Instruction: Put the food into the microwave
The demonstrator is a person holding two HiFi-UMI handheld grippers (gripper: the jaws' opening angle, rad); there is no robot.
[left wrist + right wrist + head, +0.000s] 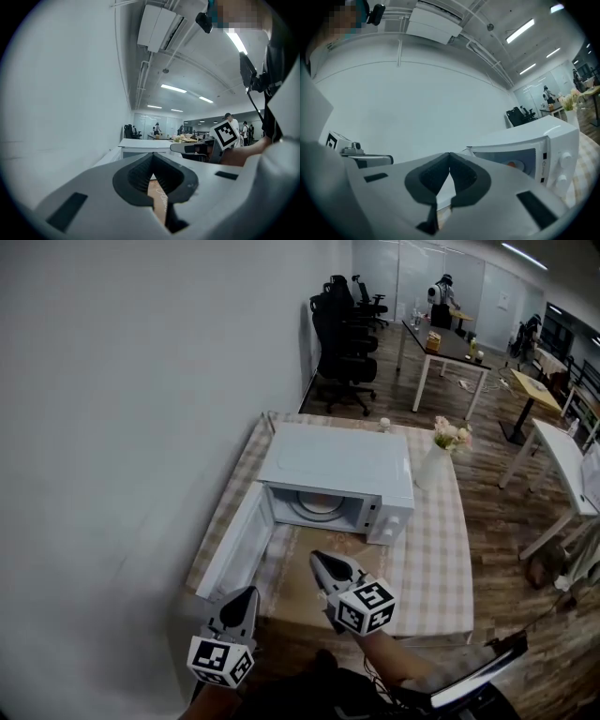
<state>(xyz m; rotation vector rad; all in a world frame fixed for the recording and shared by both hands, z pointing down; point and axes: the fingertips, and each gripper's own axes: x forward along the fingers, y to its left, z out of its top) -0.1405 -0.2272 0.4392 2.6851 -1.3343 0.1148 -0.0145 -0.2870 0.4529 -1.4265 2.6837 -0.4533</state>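
Note:
A white microwave [333, 465] stands on the table with its door [236, 542] swung open to the left. A pale plate [317, 505] lies in its cavity; in the right gripper view something orange [512, 164] shows inside the microwave [543, 140]. My left gripper [246, 592] hovers at the table's near edge below the open door, jaws shut and empty [152, 154]. My right gripper [317, 559] is in front of the cavity, a little back from it, also shut with nothing in it [449, 154]. Both point roughly level.
The table [431, 559] has a checked cloth. A white vase of flowers [433, 460] stands just right of the microwave. A plain wall runs along the left. Black office chairs [342, 343] and white desks [562, 460] lie beyond and to the right.

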